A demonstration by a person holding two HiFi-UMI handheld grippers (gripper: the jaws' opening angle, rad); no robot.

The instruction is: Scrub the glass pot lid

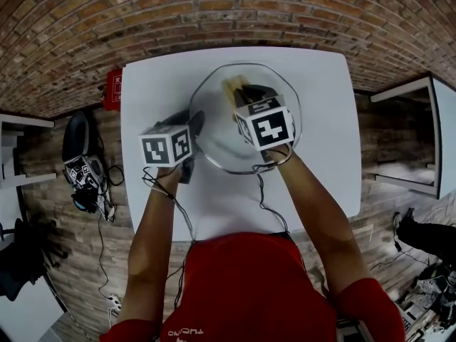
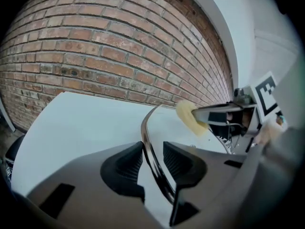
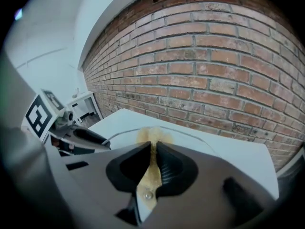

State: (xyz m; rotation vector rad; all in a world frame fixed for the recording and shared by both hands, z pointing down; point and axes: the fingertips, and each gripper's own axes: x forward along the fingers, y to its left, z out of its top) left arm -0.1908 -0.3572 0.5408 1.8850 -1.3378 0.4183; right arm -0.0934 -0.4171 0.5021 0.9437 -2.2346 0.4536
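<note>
Glass pot lid (image 1: 214, 112) lies upper centre on the white table (image 1: 320, 120). Left gripper (image 2: 152, 159) straddles the lid's left rim, jaws fairly wide, not clamped. Right gripper (image 3: 153, 163) is pinched narrow on a yellow sponge (image 3: 151, 135) over the lid.

On the white table (image 1: 142, 91) lies a round glass lid (image 1: 217, 137), with the left gripper (image 1: 194, 125) at its left edge and the right gripper (image 1: 247, 92) over it, a yellow sponge (image 1: 231, 87) at its tip.

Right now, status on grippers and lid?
Left gripper open, glass lid rim between its jaws, unclamped. Right gripper shut on sponge, over the lid. Lid on white table. Nothing in the way.
</note>
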